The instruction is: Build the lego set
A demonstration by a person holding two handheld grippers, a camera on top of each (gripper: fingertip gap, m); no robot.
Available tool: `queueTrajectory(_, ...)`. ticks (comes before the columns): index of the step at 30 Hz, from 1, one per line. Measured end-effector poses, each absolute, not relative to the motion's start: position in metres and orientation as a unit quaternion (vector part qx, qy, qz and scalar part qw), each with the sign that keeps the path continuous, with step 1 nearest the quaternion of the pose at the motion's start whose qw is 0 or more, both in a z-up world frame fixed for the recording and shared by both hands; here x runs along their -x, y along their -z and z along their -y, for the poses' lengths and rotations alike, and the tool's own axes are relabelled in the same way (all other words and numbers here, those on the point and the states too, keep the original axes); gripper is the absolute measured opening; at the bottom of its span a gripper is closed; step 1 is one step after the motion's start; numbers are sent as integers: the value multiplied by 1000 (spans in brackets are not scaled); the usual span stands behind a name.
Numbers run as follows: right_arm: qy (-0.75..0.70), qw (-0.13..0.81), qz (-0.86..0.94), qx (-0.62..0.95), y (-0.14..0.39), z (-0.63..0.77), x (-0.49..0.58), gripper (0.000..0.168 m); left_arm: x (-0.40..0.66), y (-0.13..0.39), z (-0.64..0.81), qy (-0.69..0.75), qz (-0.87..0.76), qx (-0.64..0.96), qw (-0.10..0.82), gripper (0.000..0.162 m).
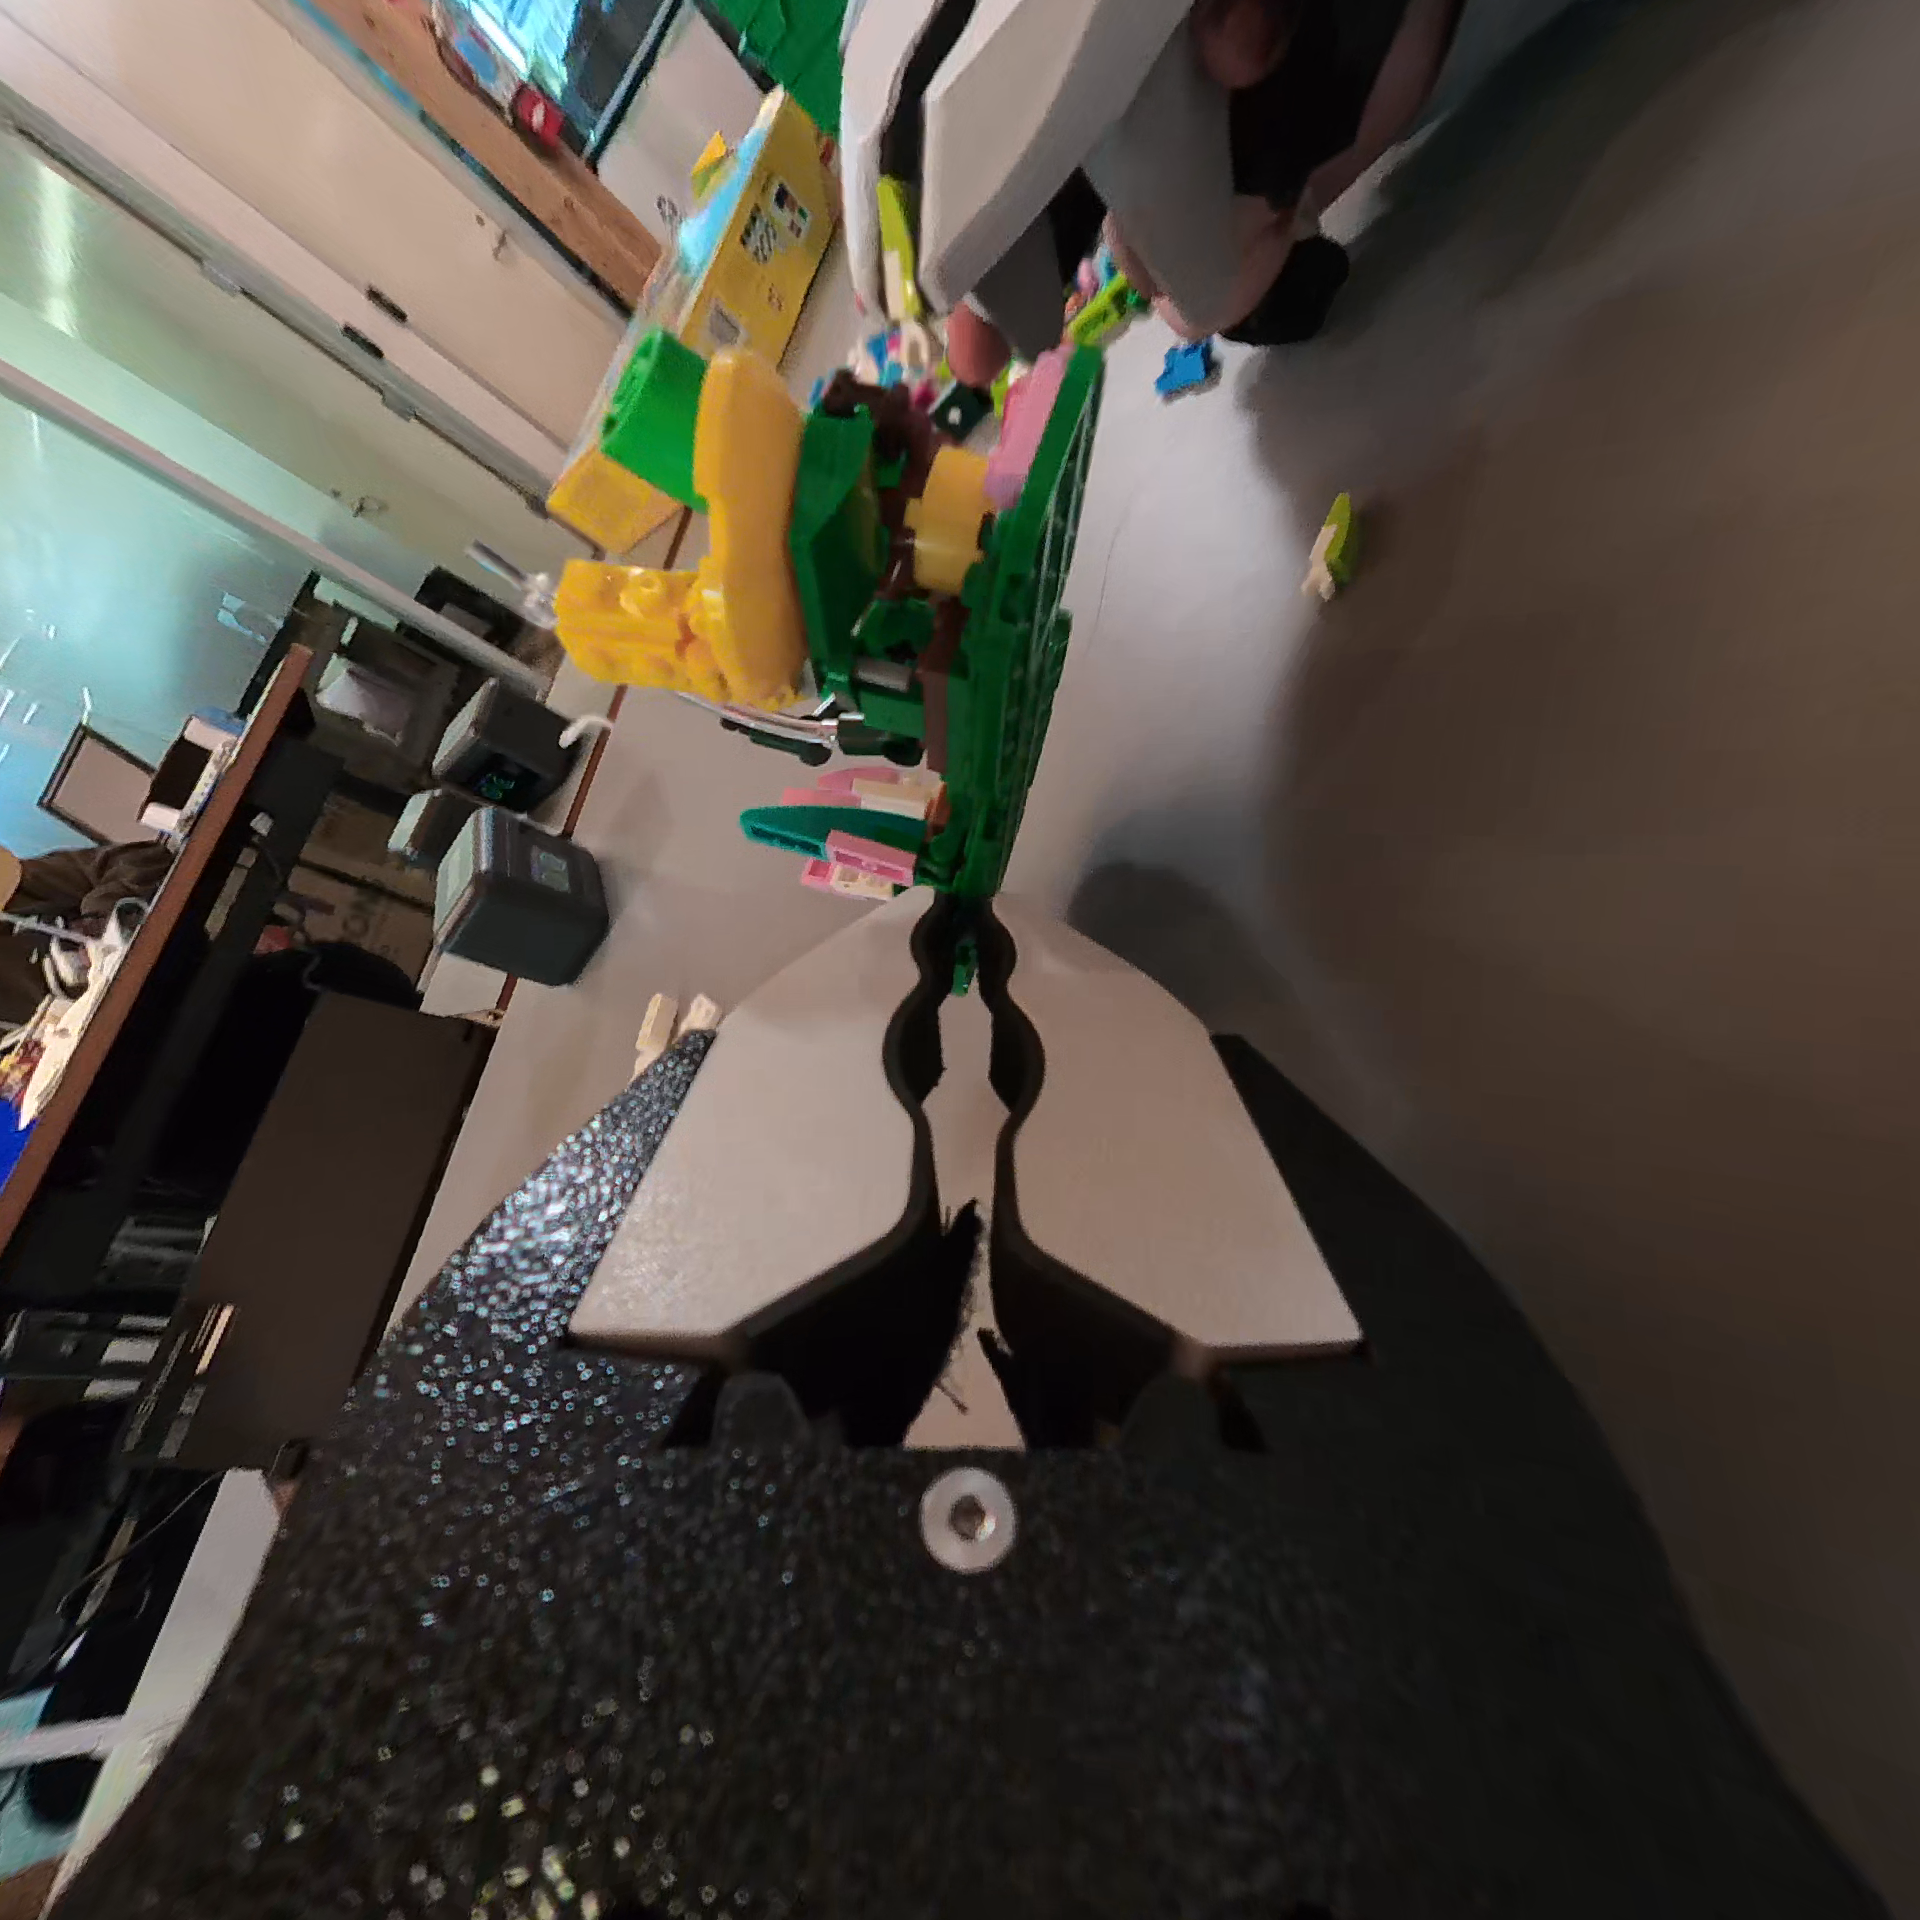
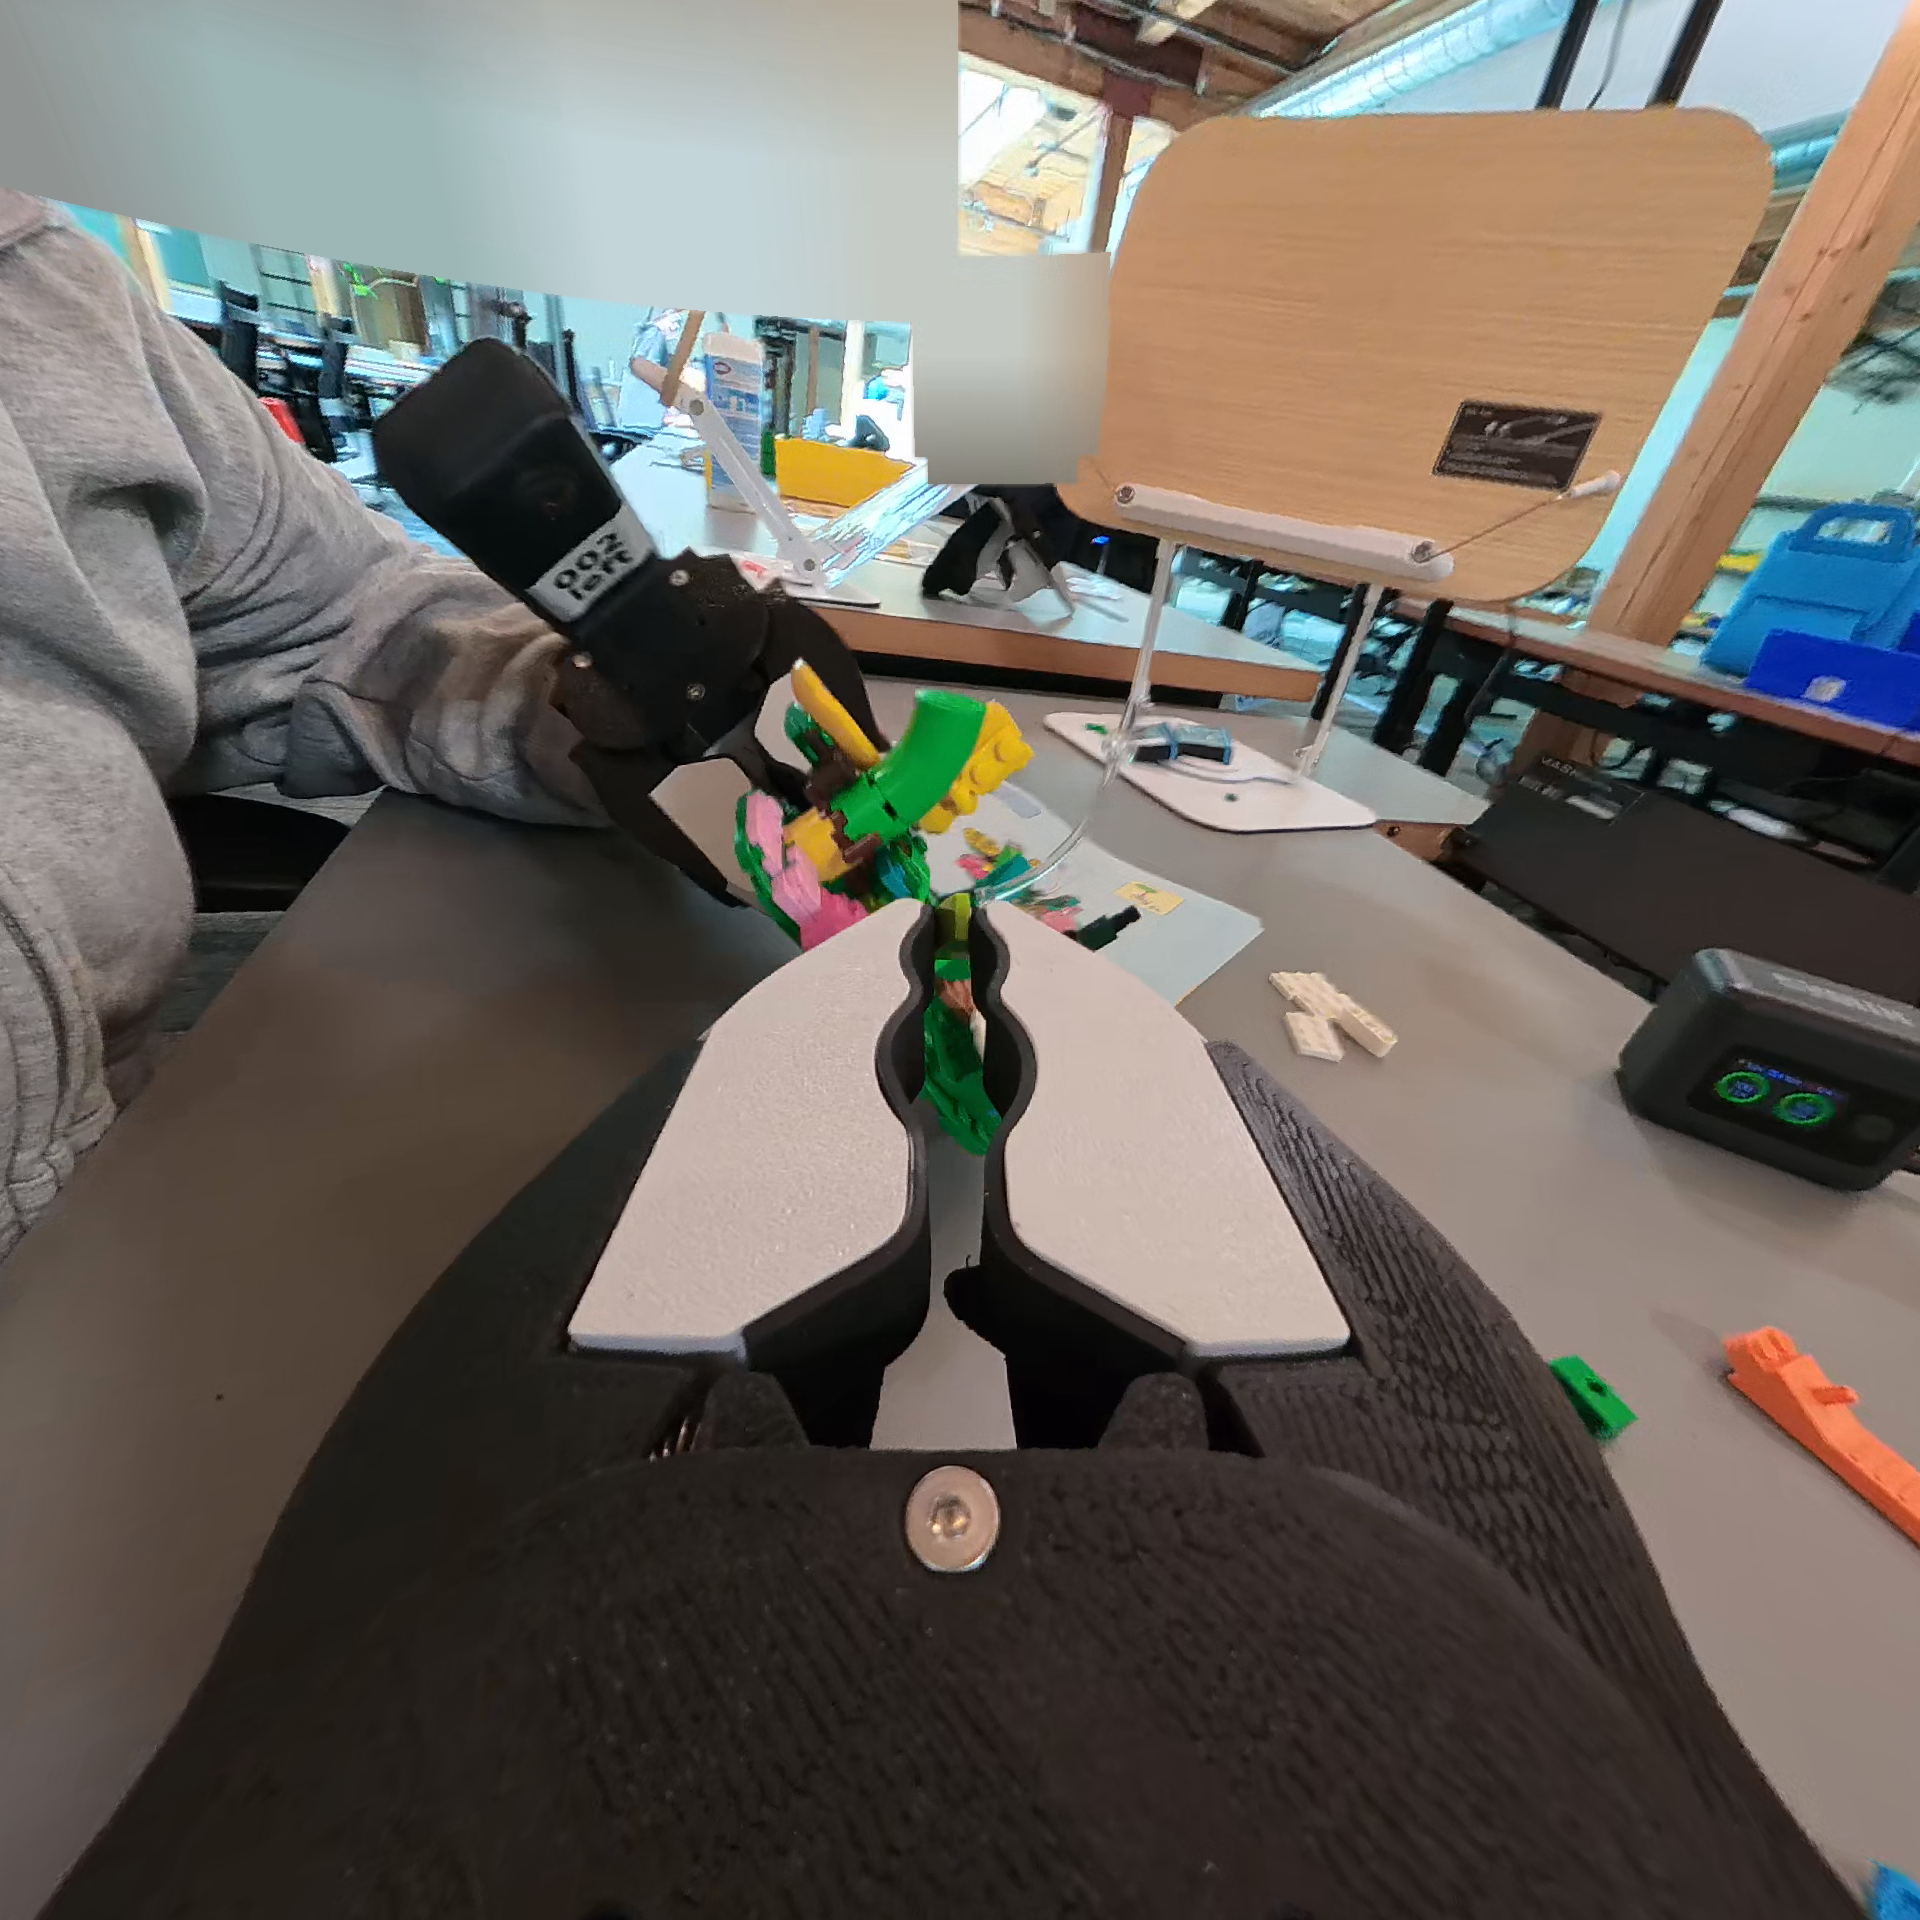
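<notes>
The lego build (image 1: 831, 540) is a green baseplate (image 1: 1039, 623) carrying yellow, green, brown and pink parts, held up off the grey table and tilted on edge. My left gripper (image 1: 961, 914) is shut on the near edge of the baseplate. My right gripper (image 2: 951, 920) is shut on the opposite edge, with green plate (image 2: 951, 1060) showing between its pads. The build also shows in the right wrist view (image 2: 883, 800), with the left gripper (image 2: 727, 894) clamped on its left side. The right gripper shows at the top of the left wrist view (image 1: 904, 301).
Loose white plates (image 2: 1335, 1013), a small green brick (image 2: 1590, 1397) and an orange brick separator (image 2: 1818, 1444) lie on the table to the right. A dark power box (image 2: 1777, 1070), a wooden book stand (image 2: 1403, 353), an instruction sheet (image 2: 1164, 925) and a yellow box (image 1: 727, 281) stand around.
</notes>
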State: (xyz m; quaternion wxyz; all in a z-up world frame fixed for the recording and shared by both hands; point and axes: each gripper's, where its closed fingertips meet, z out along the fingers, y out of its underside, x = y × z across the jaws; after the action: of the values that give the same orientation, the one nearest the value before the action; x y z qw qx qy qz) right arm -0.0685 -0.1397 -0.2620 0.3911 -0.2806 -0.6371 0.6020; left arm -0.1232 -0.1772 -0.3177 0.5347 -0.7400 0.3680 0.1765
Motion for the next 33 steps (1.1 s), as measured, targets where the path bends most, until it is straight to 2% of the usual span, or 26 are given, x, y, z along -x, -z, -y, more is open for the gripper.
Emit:
queueTrajectory(1, -605, 382, 640, 281, 263, 141, 68, 4, 120, 317, 178, -161, -373, 733, 546, 4)
queueTrajectory(6, -652, 291, 643, 278, 263, 153, 59, 4, 107, 298, 188, -75, -402, 672, 617, 4)
queueTrajectory(11, -668, 247, 646, 274, 264, 158, 54, 4, 97, 306, 195, -5, -426, 667, 611, 4)
queueTrajectory(20, -636, 174, 698, 280, 283, 168, 46, 4, 91, 318, 200, -9, -463, 656, 596, 4)
queueTrajectory(33, -574, 140, 761, 268, 306, 178, 39, 4, 88, 335, 204, -33, -512, 637, 575, 4)
